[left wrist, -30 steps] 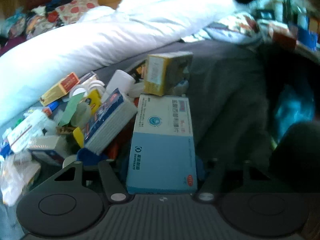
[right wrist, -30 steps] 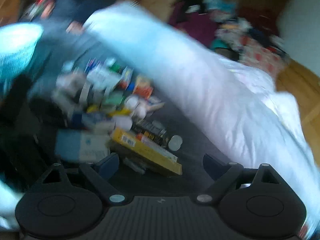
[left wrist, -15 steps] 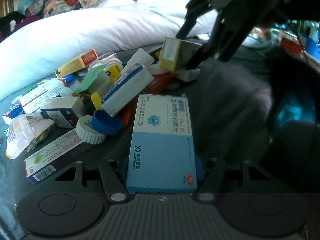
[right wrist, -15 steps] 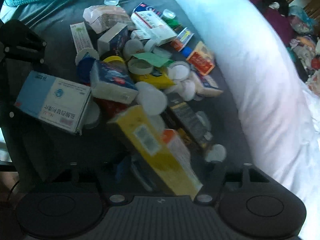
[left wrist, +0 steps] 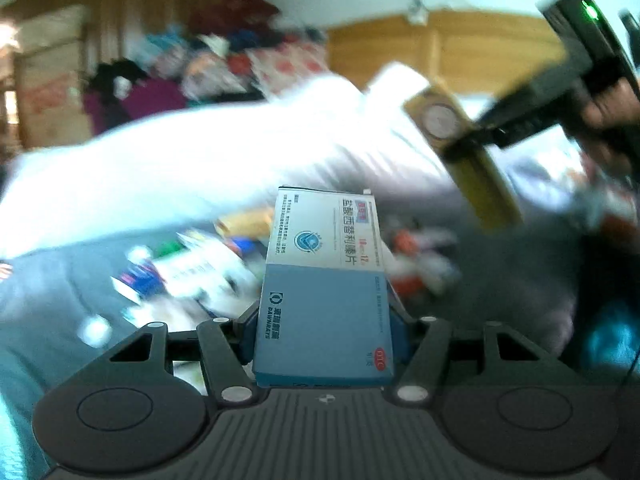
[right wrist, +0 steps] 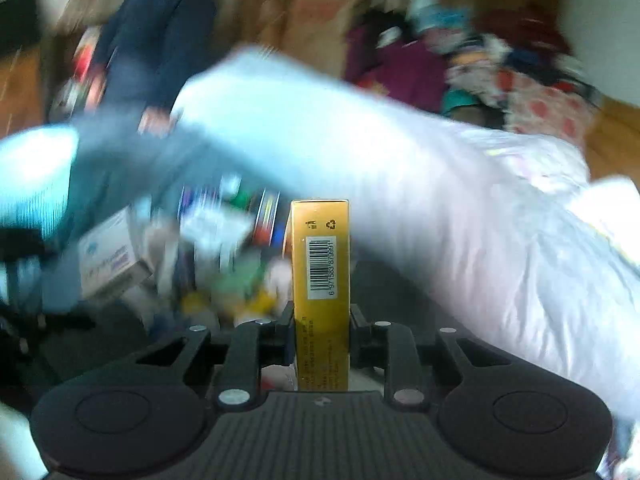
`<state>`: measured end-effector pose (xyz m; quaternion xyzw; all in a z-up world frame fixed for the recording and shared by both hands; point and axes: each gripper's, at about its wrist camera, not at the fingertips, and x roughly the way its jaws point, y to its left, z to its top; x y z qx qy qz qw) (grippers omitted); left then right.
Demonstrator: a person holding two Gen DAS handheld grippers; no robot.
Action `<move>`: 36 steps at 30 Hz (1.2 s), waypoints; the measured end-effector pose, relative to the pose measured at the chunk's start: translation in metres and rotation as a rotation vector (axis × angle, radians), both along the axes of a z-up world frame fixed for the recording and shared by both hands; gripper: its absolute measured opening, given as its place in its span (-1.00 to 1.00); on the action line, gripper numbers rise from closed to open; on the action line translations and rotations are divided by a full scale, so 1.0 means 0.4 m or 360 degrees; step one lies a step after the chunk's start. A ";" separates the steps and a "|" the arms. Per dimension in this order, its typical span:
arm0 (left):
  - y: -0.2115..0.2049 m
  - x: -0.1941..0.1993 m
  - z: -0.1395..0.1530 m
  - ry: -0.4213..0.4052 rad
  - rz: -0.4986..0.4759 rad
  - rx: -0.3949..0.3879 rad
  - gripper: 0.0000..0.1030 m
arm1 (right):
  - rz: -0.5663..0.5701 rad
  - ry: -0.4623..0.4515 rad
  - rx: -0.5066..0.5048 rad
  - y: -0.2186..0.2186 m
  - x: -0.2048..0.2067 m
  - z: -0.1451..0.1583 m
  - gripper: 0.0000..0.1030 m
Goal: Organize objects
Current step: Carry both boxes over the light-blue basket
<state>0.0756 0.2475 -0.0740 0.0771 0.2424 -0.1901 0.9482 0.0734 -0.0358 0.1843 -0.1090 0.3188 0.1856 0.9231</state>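
Your left tool (left wrist: 324,336) is clamped on the blue-and-white medicine box (left wrist: 325,292), which stands out lengthwise between the fingers, printed face up, lifted clear of the bed. Below and to its left, the heap of small boxes and caps (left wrist: 188,276) lies blurred on the grey sheet (left wrist: 52,292), with the white duvet (left wrist: 192,168) bunched behind it. To the right in that view, your right tool (left wrist: 466,142) holds the yellow box (left wrist: 476,172) up in the air, tilted, well above the sheet. From your right wrist, that tool (right wrist: 320,336) is closed on the yellow box (right wrist: 320,264), narrow barcode side up, pointing straight ahead. The heap (right wrist: 224,256) sits beyond and to the left of it, too smeared to sort out, and the blue-and-white medicine box (right wrist: 108,258) shows at the far left.
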 end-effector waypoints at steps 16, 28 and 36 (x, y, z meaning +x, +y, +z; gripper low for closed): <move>0.256 -0.125 0.296 -0.0362 0.0707 -0.0099 0.18 | 0.0128 -0.0395 0.0503 0.318 -0.048 0.229 -0.48; 0.529 -0.243 0.334 -0.0291 0.1341 -0.0060 0.18 | 0.0520 -0.0368 0.0683 0.728 -0.117 0.328 -0.48; 0.704 -0.291 0.320 -0.0134 0.1595 -0.0091 0.18 | 0.0745 -0.0248 0.0609 1.010 -0.183 0.318 -0.49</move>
